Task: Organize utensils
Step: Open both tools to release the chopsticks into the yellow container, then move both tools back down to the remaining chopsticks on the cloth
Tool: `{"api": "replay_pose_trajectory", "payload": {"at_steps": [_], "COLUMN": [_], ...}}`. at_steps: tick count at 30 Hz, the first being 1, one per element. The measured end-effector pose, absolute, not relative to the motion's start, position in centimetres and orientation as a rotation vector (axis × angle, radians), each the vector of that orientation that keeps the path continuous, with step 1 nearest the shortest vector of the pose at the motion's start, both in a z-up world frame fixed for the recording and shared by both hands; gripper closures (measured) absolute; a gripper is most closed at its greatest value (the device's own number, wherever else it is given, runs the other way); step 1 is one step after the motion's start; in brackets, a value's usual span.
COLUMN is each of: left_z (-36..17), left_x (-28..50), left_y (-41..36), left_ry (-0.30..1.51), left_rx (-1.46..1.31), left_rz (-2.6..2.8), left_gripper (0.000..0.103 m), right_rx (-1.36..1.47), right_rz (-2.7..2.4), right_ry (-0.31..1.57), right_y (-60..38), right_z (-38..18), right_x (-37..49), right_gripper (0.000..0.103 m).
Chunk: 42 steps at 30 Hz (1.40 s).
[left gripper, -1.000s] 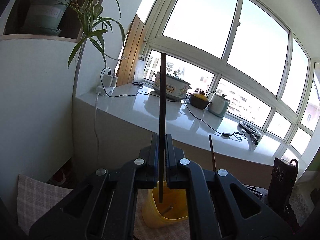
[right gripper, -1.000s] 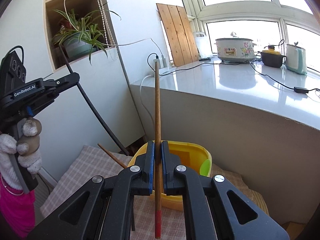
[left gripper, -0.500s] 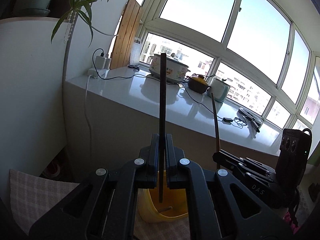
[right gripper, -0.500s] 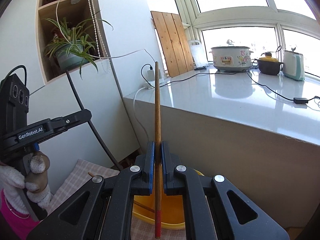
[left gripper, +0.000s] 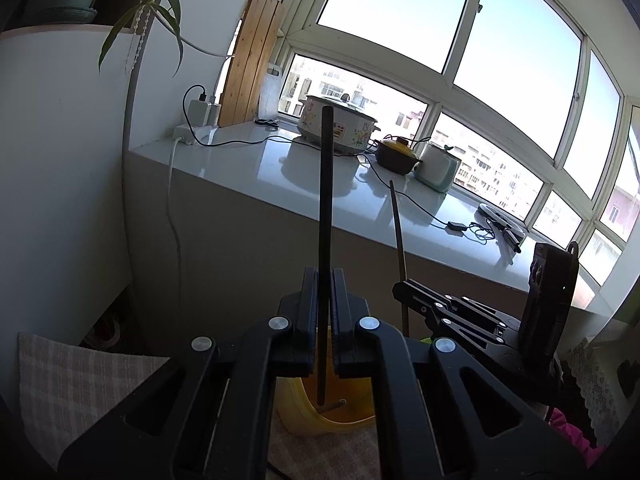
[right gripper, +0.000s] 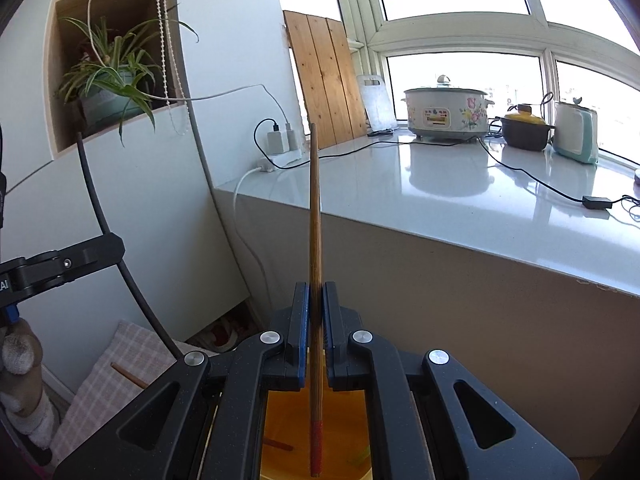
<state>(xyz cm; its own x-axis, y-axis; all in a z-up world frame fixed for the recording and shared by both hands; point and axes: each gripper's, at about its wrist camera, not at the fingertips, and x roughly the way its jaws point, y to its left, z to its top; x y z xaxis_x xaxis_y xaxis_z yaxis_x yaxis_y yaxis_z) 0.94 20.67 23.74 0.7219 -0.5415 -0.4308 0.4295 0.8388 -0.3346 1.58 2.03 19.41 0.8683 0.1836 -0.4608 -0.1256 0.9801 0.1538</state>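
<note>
My left gripper (left gripper: 324, 300) is shut on a dark chopstick (left gripper: 325, 216) that stands upright, its lower end hanging inside the yellow tub (left gripper: 296, 408). My right gripper (right gripper: 316, 312) is shut on a brown chopstick (right gripper: 315, 216) with a red end (right gripper: 316, 444), also upright, over the same yellow tub (right gripper: 280, 412). In the left wrist view the right gripper (left gripper: 404, 292) shows to the right with its chopstick (left gripper: 398, 224). In the right wrist view the left gripper (right gripper: 116, 246) shows at the left edge. Another chopstick (right gripper: 280, 445) lies in the tub.
A checked cloth (right gripper: 116, 368) covers the surface, with a loose chopstick (right gripper: 128, 376) on it. Behind stands a white counter (right gripper: 480, 200) with a slow cooker (right gripper: 444, 114), a pot (right gripper: 522, 132), a kettle (right gripper: 576, 132) and cables. A potted plant (right gripper: 108, 92) sits in a wall niche. A gloved hand (right gripper: 20, 364) is at the left.
Both grippers have moved closer over the yellow tub, and the left chopstick's end sank lower into it. The right gripper came nearer the left one. Both grips are unchanged.
</note>
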Motion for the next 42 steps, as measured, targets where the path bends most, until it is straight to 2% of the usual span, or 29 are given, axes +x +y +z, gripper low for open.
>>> {"api": "replay_pose_trajectory", "payload": {"at_steps": [13, 16, 21, 22, 23, 27, 29, 31, 33, 42], "left_z": [23.2, 23.2, 23.0, 23.0, 22.9, 22.6, 22.0, 20.9, 19.2, 11.0], "left_x": [-0.5, -1.0, -2.2, -2.4, -2.7, -3.5, -3.8, -4.0, -4.0, -3.9], "left_y": [21.4, 21.7, 22.3, 22.6, 22.9, 24.3, 24.9, 25.6, 26.4, 29.3], "left_ry": [0.54, 0.54, 0.524, 0.525, 0.524, 0.517, 0.537, 0.58, 0.638, 0.927], "left_rx": [-0.182, -0.184, -0.154, -0.157, -0.161, -0.144, -0.124, -0.111, -0.109, -0.126], "left_rz": [-0.509, -0.506, -0.484, -0.479, -0.472, -0.431, -0.405, -0.385, -0.365, -0.205], "left_gripper": [0.098, 0.079, 0.078, 0.075, 0.067, 0.052, 0.033, 0.023, 0.022, 0.022], "right_rx": [0.142, 0.148, 0.153, 0.151, 0.15, 0.144, 0.135, 0.124, 0.109, 0.028], "right_rz": [0.186, 0.186, 0.197, 0.198, 0.203, 0.221, 0.235, 0.254, 0.277, 0.342], "right_ry": [0.549, 0.545, 0.534, 0.531, 0.527, 0.507, 0.502, 0.502, 0.499, 0.546], "right_y": [1.4, 1.3, 1.4, 1.5, 1.5, 2.0, 2.3, 2.8, 3.5, 6.6], "right_z": [18.2, 18.4, 18.8, 18.9, 19.0, 19.5, 19.8, 19.9, 19.8, 18.2], "right_x": [0.5, -0.1, -1.4, -1.6, -2.0, -3.3, -3.9, -4.5, -5.4, -7.9], "right_gripper": [0.098, 0.093, 0.091, 0.091, 0.091, 0.091, 0.089, 0.075, 0.067, 0.066]}}
